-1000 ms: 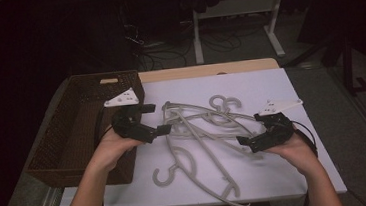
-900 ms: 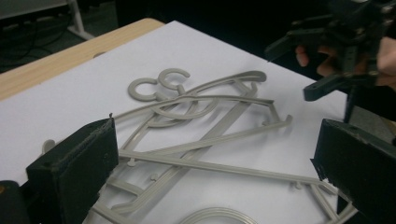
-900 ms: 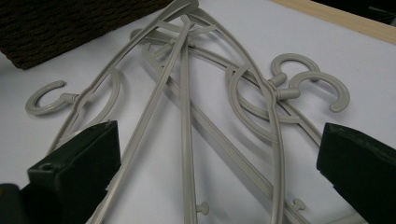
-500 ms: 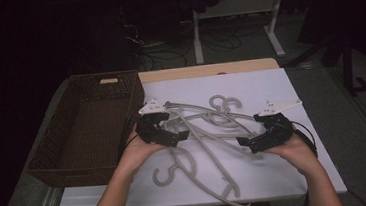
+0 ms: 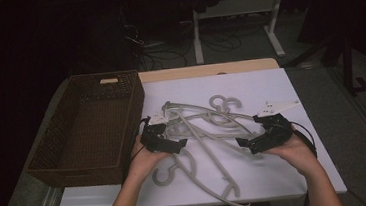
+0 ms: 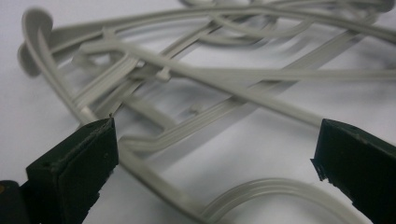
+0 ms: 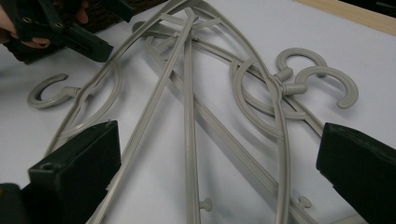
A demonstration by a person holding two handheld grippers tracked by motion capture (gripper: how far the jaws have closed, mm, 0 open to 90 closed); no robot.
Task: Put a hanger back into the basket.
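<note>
From the high view, a white table (image 5: 269,83) carries a tangled pile of grey hangers (image 5: 200,126) at its middle. A brown wicker basket (image 5: 55,159) sits along the table's left edge, its right wall just beside the pile. Bare white surface lies behind the pile toward the far edge and on the right, past the right hand. The front edge is near: the lowest hanger's curved end reaches down to it. The left gripper (image 5: 174,145) sits at the pile's left side, between basket and hangers, its tips over a hanger arm. The right gripper (image 5: 242,144) sits at the pile's right side, pointing left into it. The two grippers are well apart, with hangers between them.

In the left gripper view, the black jaws stand wide apart and pinch nothing. The hangers (image 6: 196,79) lie right ahead; one grey arm runs beside the left jaw, and a curved piece passes low between the two.

In the right gripper view, the jaws are likewise spread wide and hold nothing. Several hanger arms (image 7: 187,116) fan out between them on the white table (image 7: 261,28), two hooks (image 7: 322,77) lying ahead to the right. The left gripper (image 7: 100,49) shows at the upper left, its tip on a hanger arm.
</note>
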